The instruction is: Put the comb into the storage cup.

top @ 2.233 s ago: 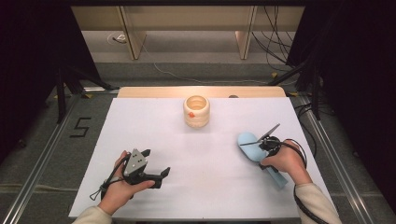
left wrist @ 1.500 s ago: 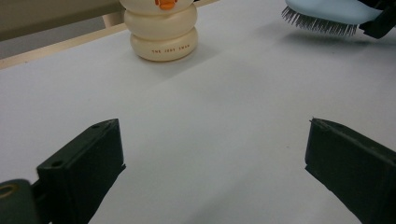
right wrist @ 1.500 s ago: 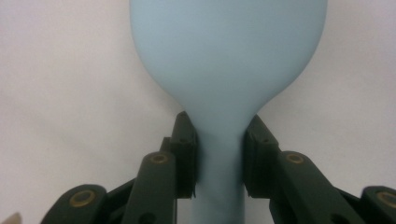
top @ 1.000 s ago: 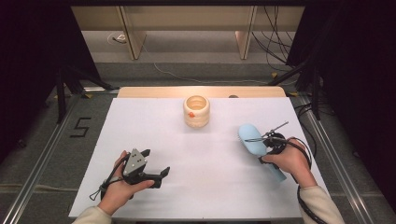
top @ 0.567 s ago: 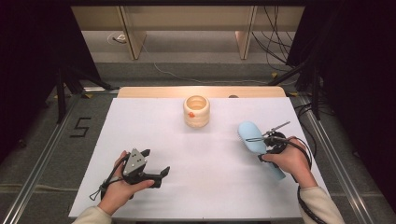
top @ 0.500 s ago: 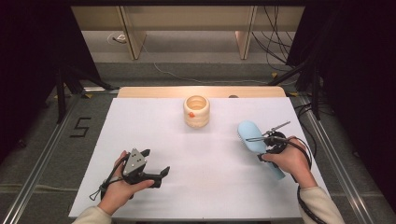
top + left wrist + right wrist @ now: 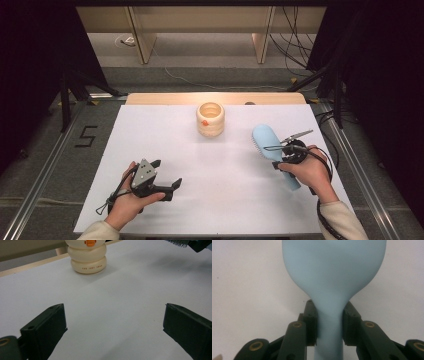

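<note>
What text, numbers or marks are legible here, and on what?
"5": black numeral on the grey floor left of the table, high view.
"THE JUDY SHOW" or similar: small orange print on the bottom ring of the cream holder, left gripper view; too blurred to read with certainty.
The blue brush bears no lettering that I can see.

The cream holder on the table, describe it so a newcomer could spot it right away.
Start at the white table and look to the middle of its far edge. There the cream holder stands upright: stacked rounded rings, open-topped, with an orange mark on its side, unlike the flat blue brush.
</note>
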Tool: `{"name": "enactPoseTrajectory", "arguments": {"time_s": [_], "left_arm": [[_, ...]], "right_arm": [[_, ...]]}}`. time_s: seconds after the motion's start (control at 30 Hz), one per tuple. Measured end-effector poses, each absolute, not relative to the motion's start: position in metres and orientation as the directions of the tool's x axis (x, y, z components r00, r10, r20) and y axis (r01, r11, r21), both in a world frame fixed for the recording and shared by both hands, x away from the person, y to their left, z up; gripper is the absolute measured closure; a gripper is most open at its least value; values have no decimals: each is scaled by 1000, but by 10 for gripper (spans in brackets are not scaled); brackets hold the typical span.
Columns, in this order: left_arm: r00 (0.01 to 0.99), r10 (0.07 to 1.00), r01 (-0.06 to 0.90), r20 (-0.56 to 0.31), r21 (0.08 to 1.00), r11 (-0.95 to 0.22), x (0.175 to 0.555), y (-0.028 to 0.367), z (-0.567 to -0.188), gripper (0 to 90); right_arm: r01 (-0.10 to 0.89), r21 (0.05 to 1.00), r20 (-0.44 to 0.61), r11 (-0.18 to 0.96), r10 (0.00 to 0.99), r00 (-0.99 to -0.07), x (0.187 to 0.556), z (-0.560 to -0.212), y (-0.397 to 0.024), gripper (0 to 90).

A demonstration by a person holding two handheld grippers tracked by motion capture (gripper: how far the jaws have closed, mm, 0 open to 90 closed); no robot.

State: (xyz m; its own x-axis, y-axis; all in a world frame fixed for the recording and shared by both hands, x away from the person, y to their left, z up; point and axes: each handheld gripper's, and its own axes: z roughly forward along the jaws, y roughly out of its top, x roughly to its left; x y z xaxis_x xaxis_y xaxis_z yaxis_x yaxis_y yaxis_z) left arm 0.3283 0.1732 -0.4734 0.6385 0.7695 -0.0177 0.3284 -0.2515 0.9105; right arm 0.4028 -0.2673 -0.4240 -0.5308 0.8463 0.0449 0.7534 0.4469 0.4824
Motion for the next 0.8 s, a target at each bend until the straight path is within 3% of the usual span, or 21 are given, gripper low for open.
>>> {"name": "enactPoseTrajectory", "arguments": {"time_s": [0.23, 0.8], "left_arm": [[637, 771, 324, -16, 913, -248, 328, 173, -473, 42], [634, 773, 325, -25, 916, -237, 329, 174, -473, 42]], "right_arm": [[711, 570, 53, 413, 844, -533, 399, -421, -265, 705], [644, 667, 50, 375, 840, -540, 394, -420, -257, 705]]}}
